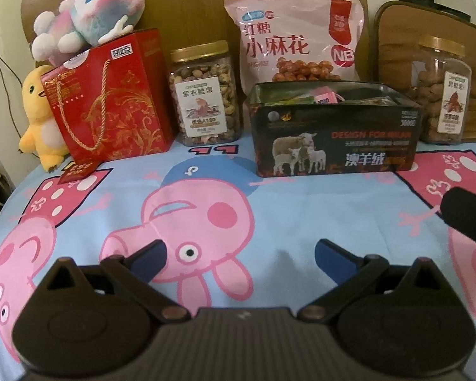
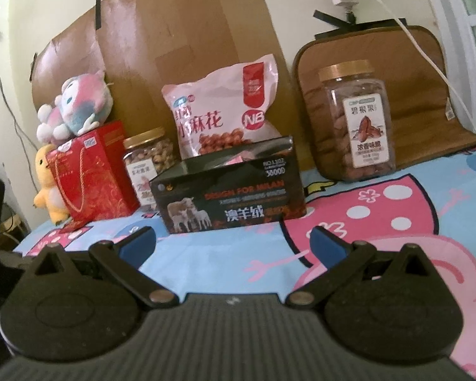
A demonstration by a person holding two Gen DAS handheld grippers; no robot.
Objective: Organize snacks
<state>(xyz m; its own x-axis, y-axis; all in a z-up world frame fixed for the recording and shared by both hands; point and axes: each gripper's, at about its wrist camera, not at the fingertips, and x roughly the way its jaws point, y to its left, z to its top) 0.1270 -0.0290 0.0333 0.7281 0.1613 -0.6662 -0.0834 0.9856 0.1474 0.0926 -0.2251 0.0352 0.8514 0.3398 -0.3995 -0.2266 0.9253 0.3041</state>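
Cartoon-printed bedding point(image 1: 269, 190) spreads bare beneath both tools. Left gripper point(image 1: 239, 254) and right gripper point(image 2: 233, 243) are held with jaws apart, nothing between them. Beyond, small packets are already seen inside the open dark box point(image 1: 333, 139); behind and beside it, the pink snack bag point(image 1: 296, 41), two nut jars point(image 1: 204, 95) point(image 2: 357, 120) and red gift bag point(image 1: 108, 101) remain outside, so sorting is judged unfinished. Free room lies in front; the back row is crowded against the cardboard-covered wall.

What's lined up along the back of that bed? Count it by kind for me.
Clear plastic nut jars with gold lids: 2
Pink snack bag: 1
Red gift bag: 1
Open black box: 1
Plush toys: 2
Total: 7
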